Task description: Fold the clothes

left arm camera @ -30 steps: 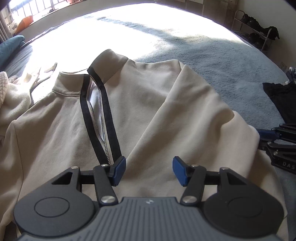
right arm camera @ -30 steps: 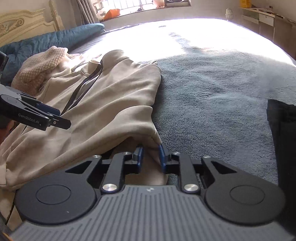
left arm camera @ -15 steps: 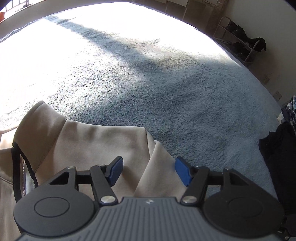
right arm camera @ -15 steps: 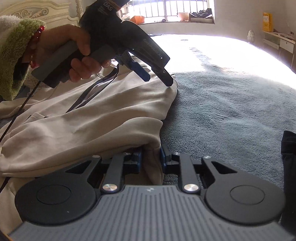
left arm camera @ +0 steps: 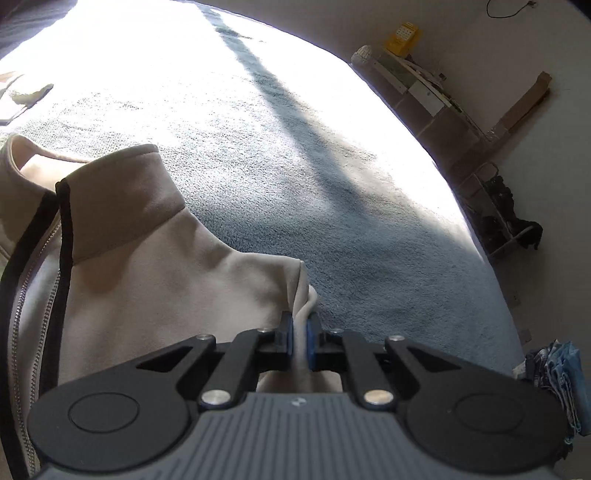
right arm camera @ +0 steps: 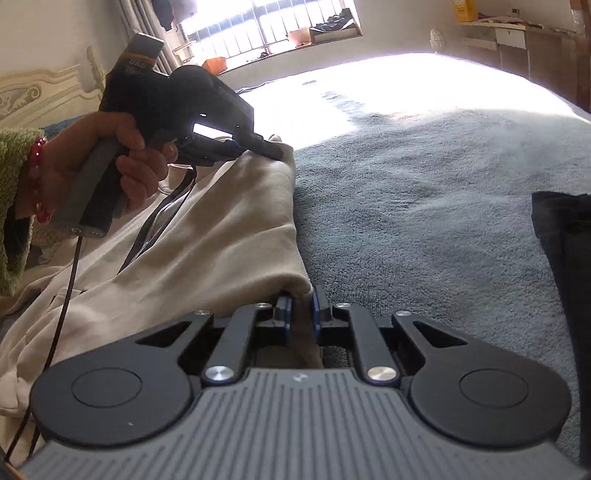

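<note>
pinching the beige jacket [left arm camera: 155,295] along its right edge, ready to fold.
left gripper [left arm camera: 300,334] clamped on fabric; right gripper [right arm camera: 300,308] closing on the hem; next, probably lift both together.

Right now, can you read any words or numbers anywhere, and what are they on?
"DAS": faint and not certain, on the black body of the left claw.
Yellow box on the desk: print too blurred to read.
Small mark on the grey handle end: too small to read.
Nothing else readable.
</note>
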Available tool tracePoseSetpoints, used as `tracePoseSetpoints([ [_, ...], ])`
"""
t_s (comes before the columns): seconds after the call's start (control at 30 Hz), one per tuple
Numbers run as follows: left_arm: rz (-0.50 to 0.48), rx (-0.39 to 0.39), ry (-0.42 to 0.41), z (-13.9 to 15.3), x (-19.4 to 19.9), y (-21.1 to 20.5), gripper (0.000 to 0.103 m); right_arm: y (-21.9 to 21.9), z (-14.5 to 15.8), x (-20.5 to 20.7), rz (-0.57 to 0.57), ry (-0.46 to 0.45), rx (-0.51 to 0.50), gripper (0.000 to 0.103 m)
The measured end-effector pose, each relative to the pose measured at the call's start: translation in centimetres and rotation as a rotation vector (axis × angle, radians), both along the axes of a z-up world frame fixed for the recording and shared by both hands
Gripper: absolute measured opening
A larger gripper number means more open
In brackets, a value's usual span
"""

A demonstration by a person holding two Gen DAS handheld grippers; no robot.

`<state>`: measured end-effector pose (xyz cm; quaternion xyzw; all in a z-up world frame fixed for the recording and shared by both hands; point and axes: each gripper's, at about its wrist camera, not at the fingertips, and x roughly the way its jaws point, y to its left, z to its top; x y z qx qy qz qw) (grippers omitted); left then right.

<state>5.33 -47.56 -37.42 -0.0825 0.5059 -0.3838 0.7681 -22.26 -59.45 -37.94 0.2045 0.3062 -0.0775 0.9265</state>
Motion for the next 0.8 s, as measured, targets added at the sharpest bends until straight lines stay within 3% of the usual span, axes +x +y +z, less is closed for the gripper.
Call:
tracePoseSetpoints([
  [0.17, 0.117, -0.127, 0.156, -2.4, 1.3, 1.6, 0.008, -1.9, -1.3, 0.1, -0.070, -0.003, 0.191, 0.008],
  [0.47, 0.103, -0.154, 0.175, -3.7, 1.7, 0.5, 0.008, 0.2, 0.9, 1.3, 0.115, -0.058, -0.103, 0.014],
  [0.63, 0.151, -0.243, 0.307, -5.8, 2.1, 1.5, 0.011, -3.0, -1.8, -0.7, -0.111, -0.023, 0.250, 0.011],
  [0.73, 0.186, -0.302, 0.388, -6.6, 2.8, 2.0, 0.018, -4.0, -2.0, -1.8, -0.169, -0.041, 0.406, 0.014],
  [0.8, 0.202, -0.319, 0.395, -6.3, 3.2, 2.1, 0.030, -4.4, -1.7, -2.4, -0.182, -0.031, 0.431, 0.020],
])
